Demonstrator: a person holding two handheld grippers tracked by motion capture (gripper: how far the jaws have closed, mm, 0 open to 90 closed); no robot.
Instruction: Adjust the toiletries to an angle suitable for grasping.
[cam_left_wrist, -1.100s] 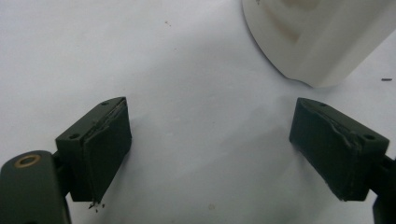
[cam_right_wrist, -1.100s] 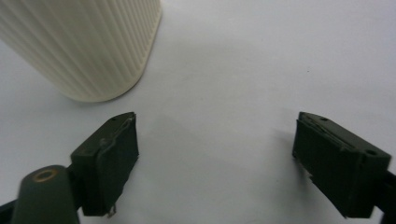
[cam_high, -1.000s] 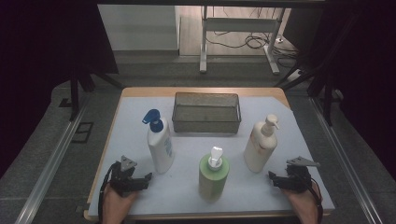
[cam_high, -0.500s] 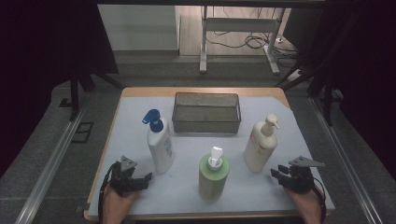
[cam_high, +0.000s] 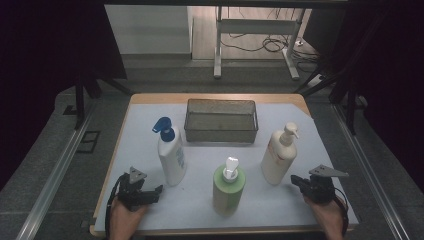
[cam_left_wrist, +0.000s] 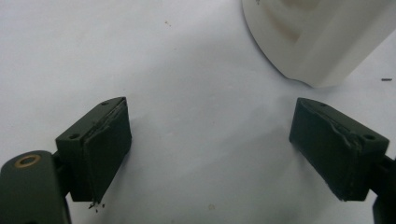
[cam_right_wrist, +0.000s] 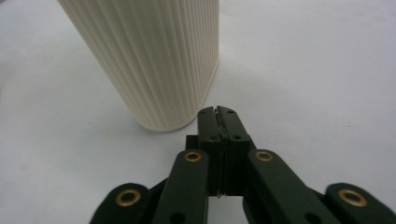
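In the left gripper view, the blue-capped bottle (cam_left_wrist: 322, 37) is cut off at the upper right, beyond the left gripper (cam_left_wrist: 212, 149), whose fingers are spread. In the right gripper view, the ribbed cream bottle (cam_right_wrist: 154, 56) is cropped at the top; the right gripper (cam_right_wrist: 218, 112) has just been clenched on nothing.

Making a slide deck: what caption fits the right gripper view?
Right gripper, jaws shut on nothing, resting beside the ribbed cream bottle.

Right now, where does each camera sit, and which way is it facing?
High view: above the near edge, facing forward and down on the white table, wire basket, three pump bottles; both hands show.
Left gripper view: on the left gripper, open jaws over the table.
Right gripper view: on the right gripper, jaws shut.
Shared: cream ribbed bottle in high and right views.
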